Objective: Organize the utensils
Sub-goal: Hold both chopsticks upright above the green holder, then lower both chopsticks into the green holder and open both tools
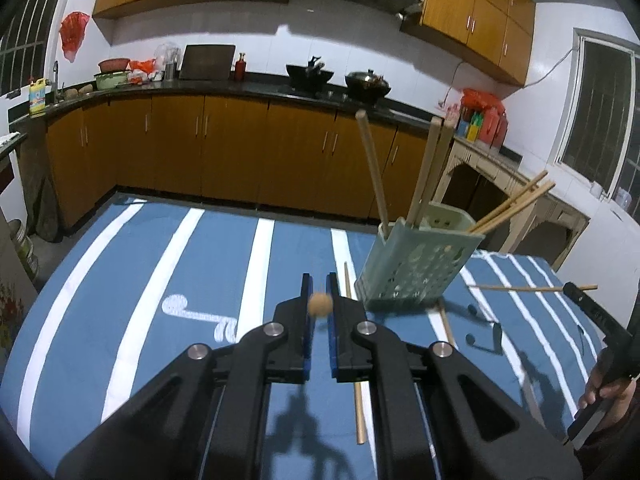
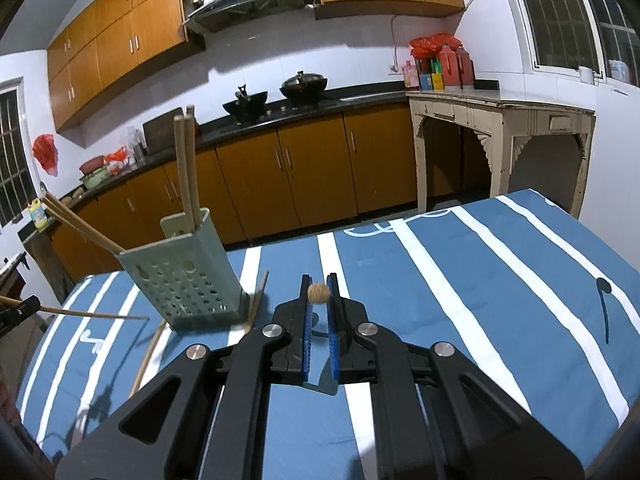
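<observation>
A pale green perforated utensil holder (image 1: 412, 264) stands on the blue striped tablecloth (image 1: 160, 264) and holds several wooden chopsticks (image 1: 374, 168). It also shows in the right wrist view (image 2: 188, 276). My left gripper (image 1: 319, 304) is shut on a chopstick, seen end-on as a round tan tip (image 1: 320, 305). My right gripper (image 2: 319, 294) is shut on another chopstick, also seen end-on (image 2: 319, 293). In the left wrist view the right gripper (image 1: 592, 308) holds a chopstick (image 1: 520, 288) level to the right of the holder. Loose chopsticks (image 1: 358, 380) lie on the cloth by the holder.
Kitchen cabinets and a black counter (image 1: 240, 88) with woks run behind the table. A cream side table (image 2: 500, 120) stands to the right. The table's far edge (image 2: 440, 210) lies beyond the holder. A loose chopstick (image 2: 256, 300) leans at the holder's base.
</observation>
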### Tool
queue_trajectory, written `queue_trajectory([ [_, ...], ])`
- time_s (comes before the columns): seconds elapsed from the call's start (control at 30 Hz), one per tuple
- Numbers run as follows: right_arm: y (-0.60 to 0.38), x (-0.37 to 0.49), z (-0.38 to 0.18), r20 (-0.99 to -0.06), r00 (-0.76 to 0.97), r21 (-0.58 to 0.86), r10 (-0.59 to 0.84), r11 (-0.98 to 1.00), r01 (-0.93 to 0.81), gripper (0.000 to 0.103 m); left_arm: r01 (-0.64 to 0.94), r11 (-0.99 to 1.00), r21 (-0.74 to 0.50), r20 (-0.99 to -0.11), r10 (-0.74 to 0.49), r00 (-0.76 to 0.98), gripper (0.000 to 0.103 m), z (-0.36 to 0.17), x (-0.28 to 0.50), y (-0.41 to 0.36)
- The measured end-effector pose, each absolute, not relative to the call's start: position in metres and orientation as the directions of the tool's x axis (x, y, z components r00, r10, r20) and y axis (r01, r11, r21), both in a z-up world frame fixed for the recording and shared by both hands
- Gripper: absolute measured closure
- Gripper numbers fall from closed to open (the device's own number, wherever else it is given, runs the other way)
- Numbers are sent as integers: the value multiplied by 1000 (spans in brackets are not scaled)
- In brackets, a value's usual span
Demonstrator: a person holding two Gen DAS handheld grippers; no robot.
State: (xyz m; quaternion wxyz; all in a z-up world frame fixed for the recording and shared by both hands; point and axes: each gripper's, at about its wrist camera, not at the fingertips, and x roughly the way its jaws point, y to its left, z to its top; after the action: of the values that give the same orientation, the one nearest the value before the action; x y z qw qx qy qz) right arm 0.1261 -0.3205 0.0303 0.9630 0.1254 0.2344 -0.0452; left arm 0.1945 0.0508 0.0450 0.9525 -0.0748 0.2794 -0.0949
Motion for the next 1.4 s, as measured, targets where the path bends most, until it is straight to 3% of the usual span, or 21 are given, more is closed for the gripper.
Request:
queue_trajectory([
  [0.73, -321, 117, 76, -348, 938, 261, -7, 960, 104, 95, 174, 967, -188, -449, -243, 860, 96, 81, 184, 48],
  [1.4, -285, 121, 167, -66, 989, 298, 131, 949, -105, 95, 314, 922, -226, -226, -363, 904, 96, 171, 178, -2],
])
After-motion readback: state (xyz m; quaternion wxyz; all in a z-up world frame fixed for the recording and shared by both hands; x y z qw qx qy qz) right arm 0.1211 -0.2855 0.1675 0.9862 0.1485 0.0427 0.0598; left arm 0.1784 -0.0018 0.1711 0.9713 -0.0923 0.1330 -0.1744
